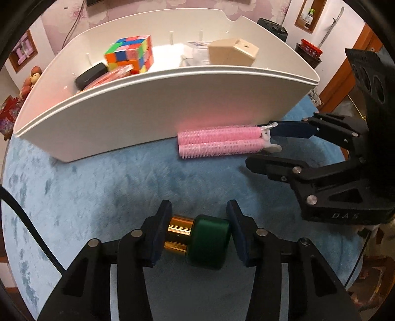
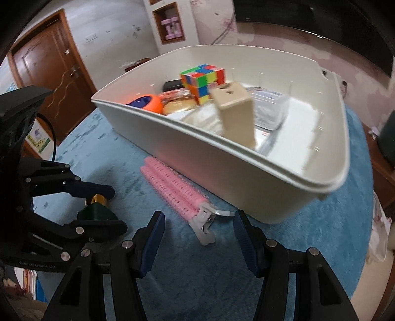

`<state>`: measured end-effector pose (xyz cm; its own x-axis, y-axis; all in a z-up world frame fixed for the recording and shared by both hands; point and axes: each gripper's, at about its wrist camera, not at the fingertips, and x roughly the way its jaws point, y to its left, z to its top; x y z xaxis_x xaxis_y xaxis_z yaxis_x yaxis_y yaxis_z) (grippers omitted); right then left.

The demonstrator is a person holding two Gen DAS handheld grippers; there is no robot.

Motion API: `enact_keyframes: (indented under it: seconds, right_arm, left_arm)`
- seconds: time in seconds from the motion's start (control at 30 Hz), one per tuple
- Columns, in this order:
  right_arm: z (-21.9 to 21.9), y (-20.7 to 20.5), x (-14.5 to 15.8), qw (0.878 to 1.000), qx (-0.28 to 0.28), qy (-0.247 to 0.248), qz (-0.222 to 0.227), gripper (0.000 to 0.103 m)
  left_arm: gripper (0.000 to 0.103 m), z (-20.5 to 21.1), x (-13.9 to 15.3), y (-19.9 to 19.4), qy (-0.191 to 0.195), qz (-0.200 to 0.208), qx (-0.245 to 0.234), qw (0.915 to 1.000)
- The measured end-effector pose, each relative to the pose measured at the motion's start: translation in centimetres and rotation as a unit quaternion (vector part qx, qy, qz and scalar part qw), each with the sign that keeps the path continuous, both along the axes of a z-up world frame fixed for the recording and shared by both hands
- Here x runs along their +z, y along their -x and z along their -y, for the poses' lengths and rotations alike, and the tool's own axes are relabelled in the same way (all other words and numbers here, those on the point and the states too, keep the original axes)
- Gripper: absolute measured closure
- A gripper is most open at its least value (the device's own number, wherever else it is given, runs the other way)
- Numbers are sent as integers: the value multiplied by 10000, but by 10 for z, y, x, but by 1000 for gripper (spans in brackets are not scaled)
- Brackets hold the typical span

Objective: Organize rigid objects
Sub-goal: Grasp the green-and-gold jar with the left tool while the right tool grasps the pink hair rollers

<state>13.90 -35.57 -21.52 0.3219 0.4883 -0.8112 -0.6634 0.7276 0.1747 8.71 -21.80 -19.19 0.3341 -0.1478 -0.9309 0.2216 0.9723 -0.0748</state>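
Left claw (image 1: 198,235): pointed steeply down, both blue pads pressed on the ends of a small green-and-gold bottle (image 1: 200,240), clamped tight.
Right claw (image 2: 198,240): angled down, pads spread apart, gripping nothing; a pink clip's white handle (image 2: 206,222) between the fingertips, untouched.

Setting was a home room: brown wooden door (image 2: 53,74), floral pink wallpaper (image 2: 217,27), wall niche (image 2: 170,23) with pink items, blue plush cover (image 1: 123,187).
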Motion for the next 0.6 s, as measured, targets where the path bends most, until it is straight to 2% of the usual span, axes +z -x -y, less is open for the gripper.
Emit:
enact_keyframes:
  seconds: [0.3,0.37,0.6]
  right_arm:
    - [-22,26,6,9966,734,254,289,44]
    - [-27,30,5,9950,774,398,485,44]
    - [-45,25,0,9932,882,542,540,45]
  left_arm:
    - [53,-30,5,20,-32,-5,285,9996]
    - [53,-34,6,26,-41,-2,296,9996]
    - [53,-47,7,36,-31,1,315,9995]
